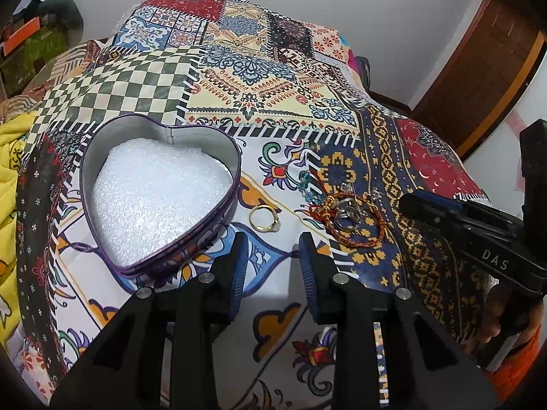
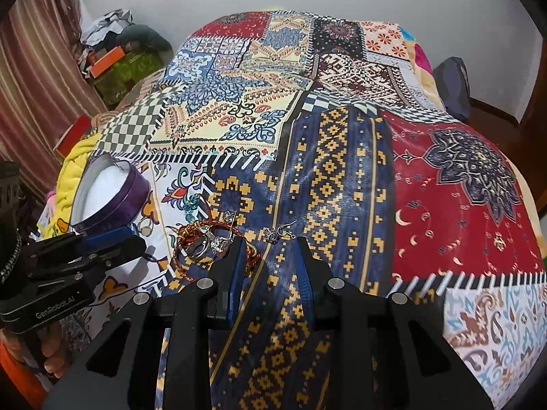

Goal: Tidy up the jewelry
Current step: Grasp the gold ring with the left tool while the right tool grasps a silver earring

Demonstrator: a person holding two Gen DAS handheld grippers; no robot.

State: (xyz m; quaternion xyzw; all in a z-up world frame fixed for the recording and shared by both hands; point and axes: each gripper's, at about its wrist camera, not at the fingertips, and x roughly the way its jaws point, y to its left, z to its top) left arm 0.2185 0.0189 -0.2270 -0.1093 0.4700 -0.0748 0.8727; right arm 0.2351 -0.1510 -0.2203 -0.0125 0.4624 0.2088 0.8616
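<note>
On the patchwork bedspread (image 1: 280,78) sit one heart-shaped tin (image 1: 160,198), one gold ring (image 1: 264,217) just beside it, and one tangle of red cord bracelets (image 1: 348,220) with rings. Near the tangle lies one silver earring (image 2: 285,230). Both the left gripper (image 1: 273,266) and right gripper (image 2: 270,259) hover spread, pinching nothing.

shiny metal heart tin (image 1: 218,150) lined with white foam (image 1: 160,198); glossy gold ring (image 1: 263,217); printed cloth bedcover (image 1: 273,85)

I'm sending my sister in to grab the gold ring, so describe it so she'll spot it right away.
Find the heart-shaped tin with white padding on the patchwork bedspread. The gold ring lies flat on the cloth just beside the tin's right edge. It sits alone, a plain yellow band, apart from the tangled pile of bracelets further right.
</note>
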